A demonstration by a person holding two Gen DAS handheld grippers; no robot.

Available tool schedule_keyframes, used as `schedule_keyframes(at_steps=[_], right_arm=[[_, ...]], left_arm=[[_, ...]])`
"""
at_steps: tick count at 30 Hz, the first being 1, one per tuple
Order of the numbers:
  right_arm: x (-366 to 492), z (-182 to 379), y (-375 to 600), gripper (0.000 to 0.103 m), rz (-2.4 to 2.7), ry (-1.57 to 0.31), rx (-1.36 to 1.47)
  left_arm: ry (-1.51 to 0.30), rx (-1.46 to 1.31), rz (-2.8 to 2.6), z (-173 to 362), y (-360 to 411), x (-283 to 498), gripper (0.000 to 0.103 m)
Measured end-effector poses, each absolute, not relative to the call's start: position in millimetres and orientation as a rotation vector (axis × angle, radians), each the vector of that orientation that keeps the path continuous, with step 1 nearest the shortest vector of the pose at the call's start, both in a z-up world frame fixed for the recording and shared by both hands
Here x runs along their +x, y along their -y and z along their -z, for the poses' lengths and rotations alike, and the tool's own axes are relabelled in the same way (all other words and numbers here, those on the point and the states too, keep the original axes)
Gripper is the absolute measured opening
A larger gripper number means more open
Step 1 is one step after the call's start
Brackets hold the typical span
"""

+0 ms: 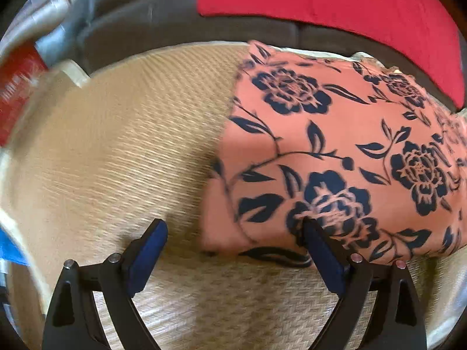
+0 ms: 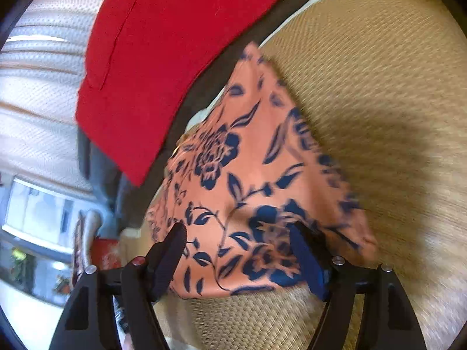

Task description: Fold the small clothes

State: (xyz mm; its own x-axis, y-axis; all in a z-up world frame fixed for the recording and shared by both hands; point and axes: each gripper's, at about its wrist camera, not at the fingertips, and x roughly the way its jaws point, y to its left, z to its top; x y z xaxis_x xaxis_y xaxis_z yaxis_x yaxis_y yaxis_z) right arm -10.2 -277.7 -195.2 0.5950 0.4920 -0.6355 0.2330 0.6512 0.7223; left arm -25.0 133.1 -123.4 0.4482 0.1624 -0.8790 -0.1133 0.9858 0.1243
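**Cloth let go, a fold laid down, next grip to be chosen**

The floral cloth (image 1: pixel 335 157) lies flat on the woven mat (image 1: pixel 116 151), looking folded at least once: a doubled edge shows at its near corner. Both grippers stand over it with nothing between their fingers. The left gripper (image 1: pixel 235 233) has its fingers wide apart; the cloth's near corner sits just ahead of them and runs under the right-hand finger tip. The right gripper (image 2: pixel 236 239) is likewise spread wide, the cloth lying ahead of and between its fingers, unpinched.

Judged from this, one fold is finished and released. The next move calls for picking an edge or two corners and carrying them across for another fold, or smoothing the cloth if it is small enough already.

Open mat lies to the left of the left fingers and to the right of the right fingers, giving room to swing. Beyond the cloth, the mat's far edge meets a dark sofa (image 1: pixel 151 23) carrying a red cushion (image 2: pixel 163 58), close to the cloth's far corner; a fold toward that side has little space.
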Motion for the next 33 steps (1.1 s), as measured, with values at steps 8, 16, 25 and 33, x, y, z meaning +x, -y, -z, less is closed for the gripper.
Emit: schedule_keyframes(at_steps=[8, 16, 25, 33], right_arm=[[-78, 193, 280, 0.086, -0.164, -0.937, 0.938], [-74, 206, 298, 0.086, -0.085, -0.886, 1.021], [-56, 206, 315, 0.05, 0.006, -0.839, 1.106], [-60, 208, 327, 0.051, 0.046, -0.869, 1.09]], left_arm=[[-1.036, 0.036, -0.125, 87, -106, -26, 0.094], [-0.997, 0.057, -0.07, 66, -61, -18, 0.094], [-0.993, 0.08, -0.029, 72, -34, -15, 0.094], [-0.989, 0.095, 0.009, 72, -11, -4, 0.094]])
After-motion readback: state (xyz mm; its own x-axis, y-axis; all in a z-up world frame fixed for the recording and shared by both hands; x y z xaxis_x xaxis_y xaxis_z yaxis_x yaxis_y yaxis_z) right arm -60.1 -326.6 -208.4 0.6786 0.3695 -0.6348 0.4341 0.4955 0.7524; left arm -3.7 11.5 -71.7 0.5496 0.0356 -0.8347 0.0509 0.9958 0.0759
